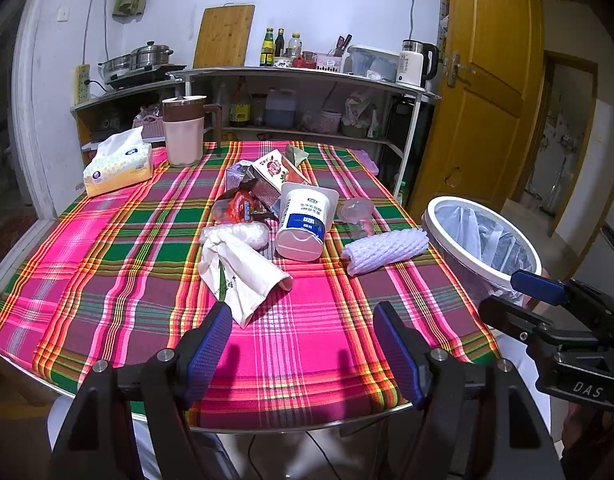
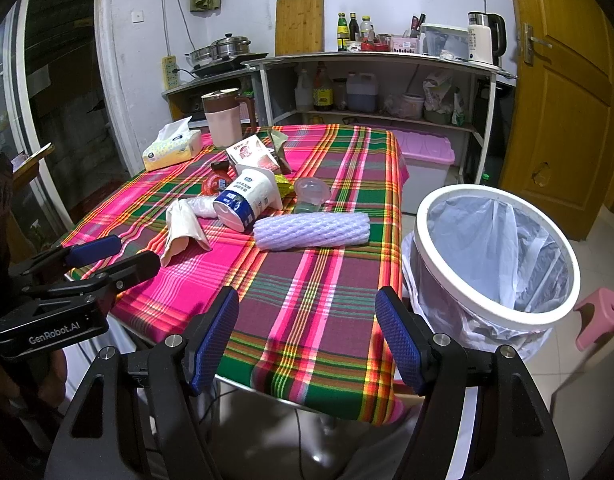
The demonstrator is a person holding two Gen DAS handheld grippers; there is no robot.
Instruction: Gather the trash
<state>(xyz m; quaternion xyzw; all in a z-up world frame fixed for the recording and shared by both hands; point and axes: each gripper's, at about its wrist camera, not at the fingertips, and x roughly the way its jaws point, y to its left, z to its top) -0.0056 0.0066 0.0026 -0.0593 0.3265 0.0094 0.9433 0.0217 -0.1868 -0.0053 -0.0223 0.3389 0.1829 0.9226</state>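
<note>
Trash, including a toppled white yogurt tub (image 1: 303,222) and a lilac foam-net sleeve (image 2: 311,231), lies mid-table left of the white-rimmed lined bin (image 2: 495,316), within reach. Left gripper (image 1: 303,354) and right gripper (image 2: 307,340): jaws released, empty.

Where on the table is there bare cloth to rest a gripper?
The near strip of tablecloth, in front of the paper bag and foam net, is bare. The left side below the tissue pack is too. The middle is crowded around the yogurt tub.
</note>
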